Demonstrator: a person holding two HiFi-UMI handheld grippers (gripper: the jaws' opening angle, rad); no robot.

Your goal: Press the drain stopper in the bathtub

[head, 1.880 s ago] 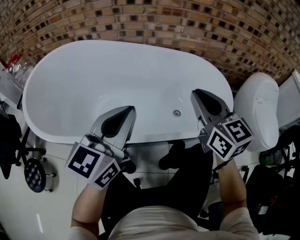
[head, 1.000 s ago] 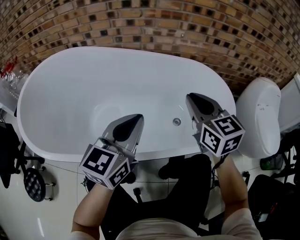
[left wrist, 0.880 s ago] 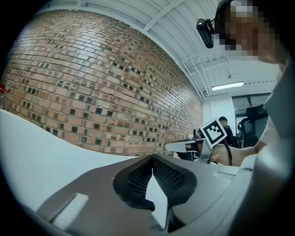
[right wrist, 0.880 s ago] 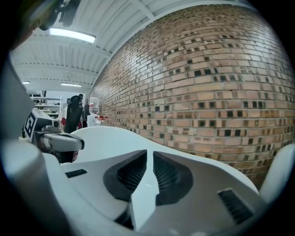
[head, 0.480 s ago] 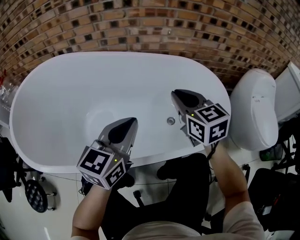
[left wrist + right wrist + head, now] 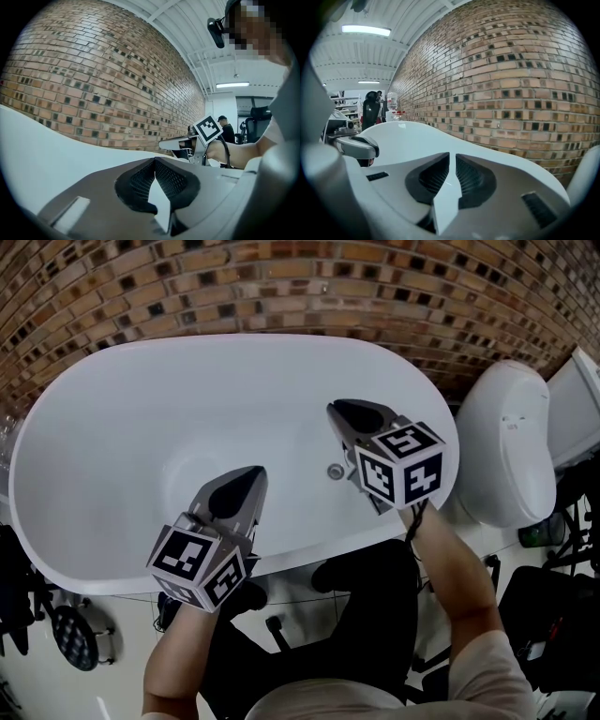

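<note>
A white oval bathtub (image 6: 103, 570) fills the head view. A small round chrome fitting (image 6: 335, 472) sits on its near inner wall; a faint hollow shows in the tub floor, and I cannot make out a stopper in it. My right gripper (image 6: 335, 409) is shut and empty, reaching over the tub just beyond and right of the chrome fitting. My left gripper (image 6: 257, 472) is shut and empty, held over the near rim to the fitting's left. In the gripper views, both the left gripper (image 6: 154, 160) and the right gripper (image 6: 451, 155) have their jaws together over white tub.
A brick wall (image 6: 281, 282) runs behind the tub. A white toilet (image 6: 502, 451) stands close on the right. Black chair parts and stands (image 6: 75, 638) sit on the floor by my legs. A person (image 6: 227, 131) stands far off in the left gripper view.
My right gripper has moved left and farther out over the tub, past the chrome fitting. The left gripper has edged slightly forward over the rim. Both stayed shut.
</note>
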